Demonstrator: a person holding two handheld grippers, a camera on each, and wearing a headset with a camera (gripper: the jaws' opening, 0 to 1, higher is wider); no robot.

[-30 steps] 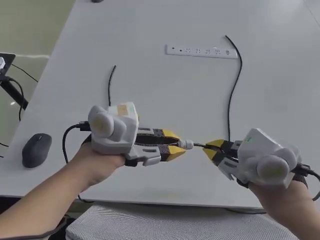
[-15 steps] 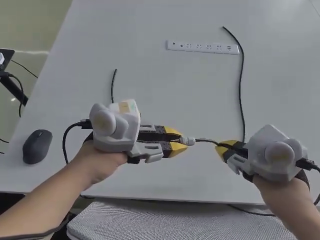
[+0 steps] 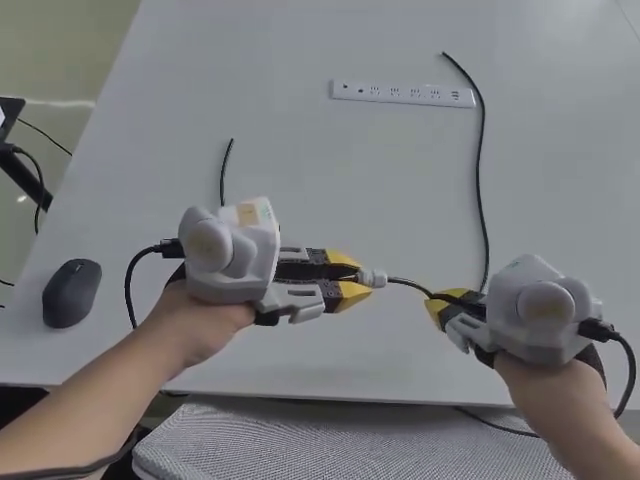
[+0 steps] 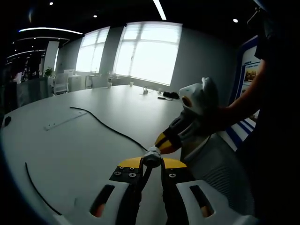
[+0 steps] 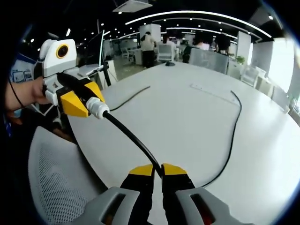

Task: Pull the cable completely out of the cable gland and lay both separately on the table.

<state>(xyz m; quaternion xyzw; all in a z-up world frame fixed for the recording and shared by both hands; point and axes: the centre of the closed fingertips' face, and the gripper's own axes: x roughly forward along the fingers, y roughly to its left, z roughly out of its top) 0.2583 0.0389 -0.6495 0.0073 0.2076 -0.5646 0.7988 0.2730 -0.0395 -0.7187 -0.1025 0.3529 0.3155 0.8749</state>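
Left gripper point(image 3: 350, 282) is clamped on the white cable gland point(image 3: 372, 281), up over the tabletop's point(image 3: 300, 180) near edge. Black cable point(image 3: 408, 287) sits threaded inside it, and the right gripper point(image 3: 434, 301) is pinching that cable close by.

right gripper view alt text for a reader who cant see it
The right hand-held gripper, jaws shut, pinches a black cable that runs up-left into a white cable gland clamped by the left hand-held gripper, above a white table.
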